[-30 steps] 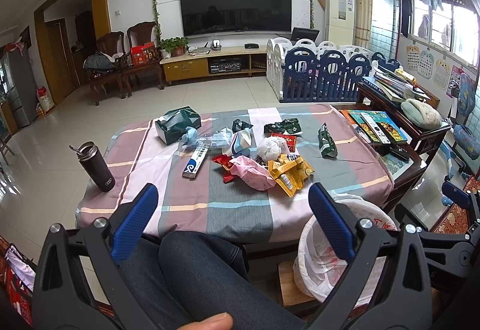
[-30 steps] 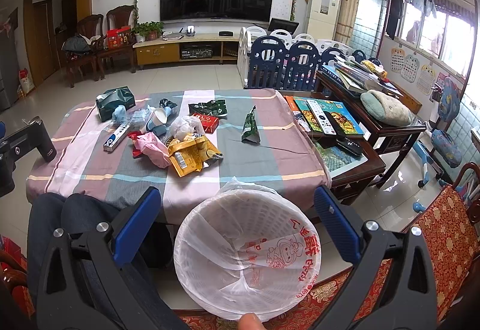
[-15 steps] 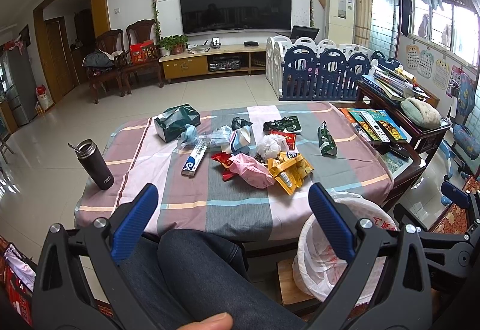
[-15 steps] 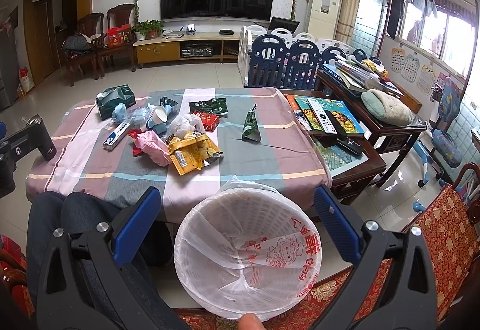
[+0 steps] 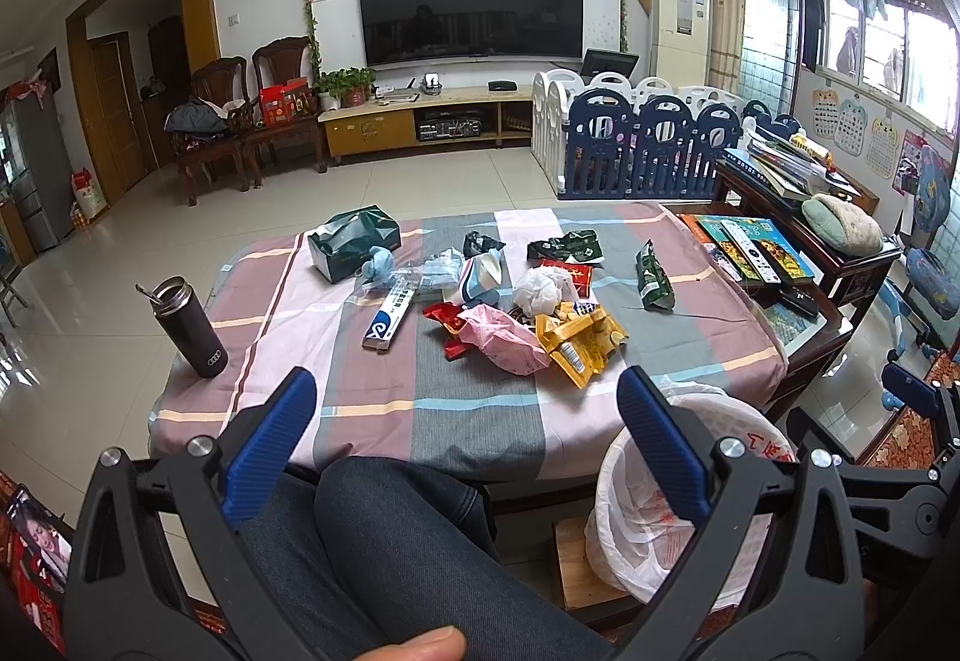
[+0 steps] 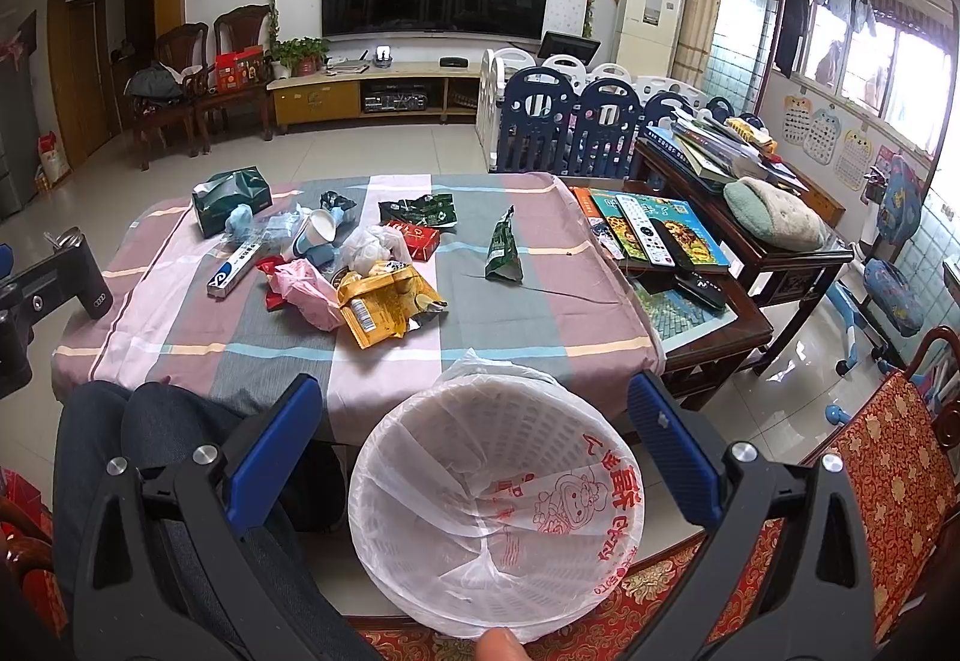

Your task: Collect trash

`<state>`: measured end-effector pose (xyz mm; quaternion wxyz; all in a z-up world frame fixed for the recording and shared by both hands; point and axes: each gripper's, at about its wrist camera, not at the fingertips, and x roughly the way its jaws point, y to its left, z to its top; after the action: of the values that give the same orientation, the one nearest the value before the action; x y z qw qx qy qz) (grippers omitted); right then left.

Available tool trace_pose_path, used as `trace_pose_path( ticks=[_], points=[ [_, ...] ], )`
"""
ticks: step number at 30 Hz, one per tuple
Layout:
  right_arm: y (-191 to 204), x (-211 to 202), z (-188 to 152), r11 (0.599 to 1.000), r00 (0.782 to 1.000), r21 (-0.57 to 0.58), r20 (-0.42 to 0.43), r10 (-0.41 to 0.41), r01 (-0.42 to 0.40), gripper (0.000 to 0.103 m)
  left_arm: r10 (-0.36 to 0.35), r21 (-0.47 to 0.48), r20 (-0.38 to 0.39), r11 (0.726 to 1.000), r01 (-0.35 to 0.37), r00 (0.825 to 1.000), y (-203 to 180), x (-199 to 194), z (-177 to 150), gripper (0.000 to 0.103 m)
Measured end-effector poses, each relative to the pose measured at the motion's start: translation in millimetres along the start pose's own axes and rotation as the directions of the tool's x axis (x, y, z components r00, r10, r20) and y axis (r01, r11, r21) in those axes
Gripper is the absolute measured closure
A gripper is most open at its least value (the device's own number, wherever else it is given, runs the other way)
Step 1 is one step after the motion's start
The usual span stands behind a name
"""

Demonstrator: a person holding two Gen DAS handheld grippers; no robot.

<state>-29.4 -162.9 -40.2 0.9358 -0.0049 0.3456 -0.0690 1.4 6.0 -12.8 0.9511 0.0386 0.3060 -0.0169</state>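
A pile of trash lies mid-table on the striped cloth: a pink bag (image 5: 507, 340) (image 6: 309, 292), a yellow wrapper (image 5: 579, 340) (image 6: 384, 310), a white crumpled bag (image 5: 540, 289), a red packet (image 6: 414, 241), a toothpaste box (image 5: 387, 319) (image 6: 234, 268) and a green snack bag (image 5: 654, 280) (image 6: 504, 250) lying apart to the right. A white bin with a plastic liner (image 6: 495, 505) (image 5: 648, 493) stands on the floor below the table's near edge. My left gripper (image 5: 465, 415) hangs open over a person's knee, short of the table. My right gripper (image 6: 471, 421) is open above the bin.
A dark thermos (image 5: 189, 328) stands at the table's left edge and a green tissue box (image 5: 354, 241) at the back left. A side table (image 6: 750, 265) with books and remotes adjoins on the right. A person's jeans-clad legs (image 5: 384, 541) fill the near foreground.
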Motion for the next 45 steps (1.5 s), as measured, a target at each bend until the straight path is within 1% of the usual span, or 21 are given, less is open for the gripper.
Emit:
trace_pose_path(
  ticks=[17, 23, 38, 45],
  points=[
    [1.7, 0.3, -0.7, 1.0, 1.0, -0.002, -0.005, -0.001, 0.001, 0.002, -0.001, -0.002, -0.004, 1.0, 0.001, 1.0, -1.1, 0.4, -2.3, 0.003],
    [1.5, -1.2, -4.3, 1.0, 1.0, -0.001, -0.008, -0.003, 0.003, 0.002, -0.005, 0.002, -0.01, 1.0, 0.005, 1.0, -4.9, 2.2, -12.2, 0.003],
    [-0.4, -1.7, -5.0, 1.0, 1.0, 0.001, -0.01, -0.006, 0.006, 0.002, -0.012, 0.003, -0.022, 1.0, 0.012, 1.0, -5.1, 3.7, -7.9, 0.003],
    [-11.6, -1.8, -3.2, 1.0, 1.0, 0.008, -0.012, -0.013, 0.013, 0.002, -0.013, 0.0, -0.032, 1.0, 0.013, 0.999, -6.1, 5.9, -7.0, 0.003]
  ],
)
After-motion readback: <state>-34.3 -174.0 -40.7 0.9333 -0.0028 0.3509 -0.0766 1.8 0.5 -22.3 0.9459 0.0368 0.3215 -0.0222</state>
